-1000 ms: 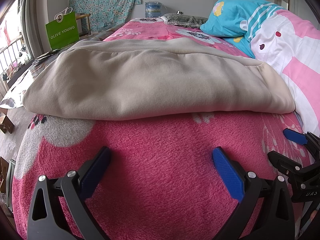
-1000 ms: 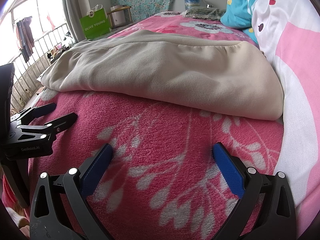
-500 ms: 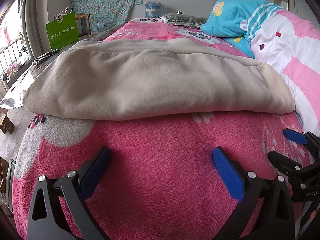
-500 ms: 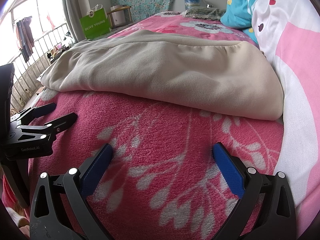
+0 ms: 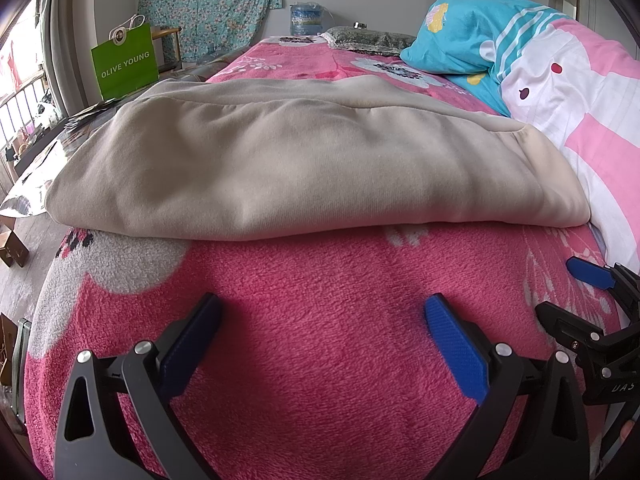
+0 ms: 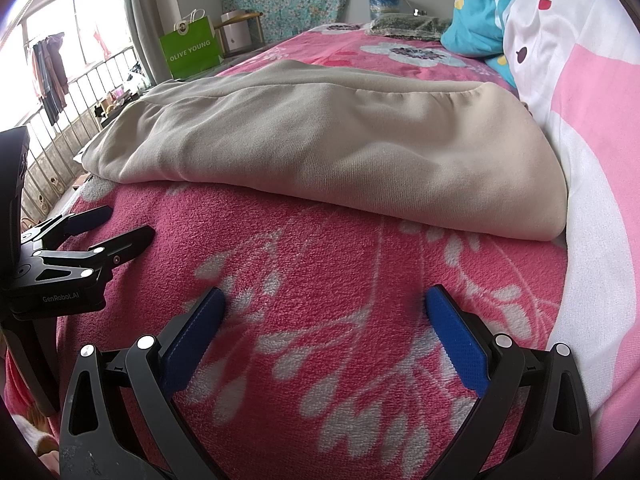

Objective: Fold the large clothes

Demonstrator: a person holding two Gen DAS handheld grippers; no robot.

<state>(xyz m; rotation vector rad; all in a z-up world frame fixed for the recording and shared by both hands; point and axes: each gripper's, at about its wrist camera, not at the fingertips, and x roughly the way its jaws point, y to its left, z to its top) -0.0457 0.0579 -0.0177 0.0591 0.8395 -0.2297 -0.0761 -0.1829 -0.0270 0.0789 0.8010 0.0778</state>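
Pink fleece blanket (image 5: 320,320) with white flowers covers the bed, with a pink and white quilt (image 5: 580,92) piled along its right side and a green shopping bag (image 5: 124,66) standing beyond the far left edge. On the blanket lies a beige garment (image 5: 300,160), thick and soft, folded into a long flat bundle that runs crosswise over the bed; its near edge is a rounded fold, and its right end touches the quilt. The left gripper (image 5: 320,344) rests low over bare blanket with its blue-padded fingers (image 5: 456,348) spread wide and nothing between them; the garment lies ahead of it, apart. The right gripper (image 6: 324,336) sits just beside it, likewise wide apart and empty, with the garment's right half ahead of it, not touching.
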